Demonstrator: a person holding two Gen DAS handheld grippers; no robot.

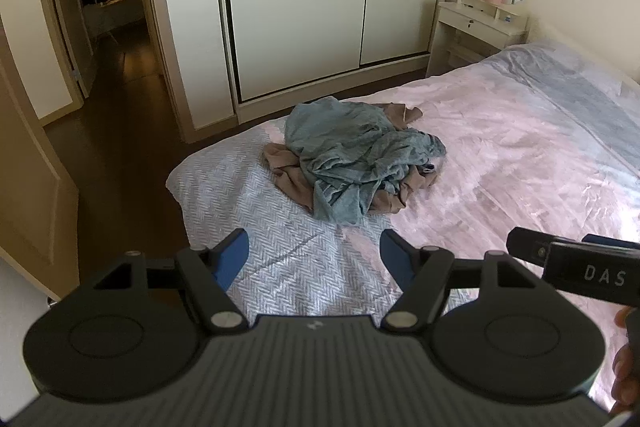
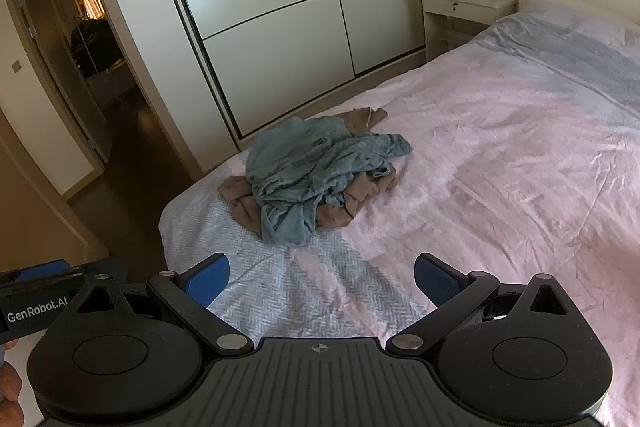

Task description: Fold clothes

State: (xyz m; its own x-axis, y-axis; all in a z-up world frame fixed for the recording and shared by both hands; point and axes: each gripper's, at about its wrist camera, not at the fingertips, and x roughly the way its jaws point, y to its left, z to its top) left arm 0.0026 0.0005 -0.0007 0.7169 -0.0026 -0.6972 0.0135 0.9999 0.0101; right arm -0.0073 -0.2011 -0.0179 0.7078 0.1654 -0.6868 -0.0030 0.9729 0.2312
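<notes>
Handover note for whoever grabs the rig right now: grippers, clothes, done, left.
Left gripper: open, empty, above the near end of the bed.
Right gripper: open, empty, beside the left one, also short of the clothes.
Clothes: one crumpled pile near the bed's foot corner, a blue-grey garment lying on top of a brown garment.
Done: nothing folded, pile untouched.
Left: likely pull the blue-grey piece off first, spread it flat, fold it, then the brown one.
</notes>
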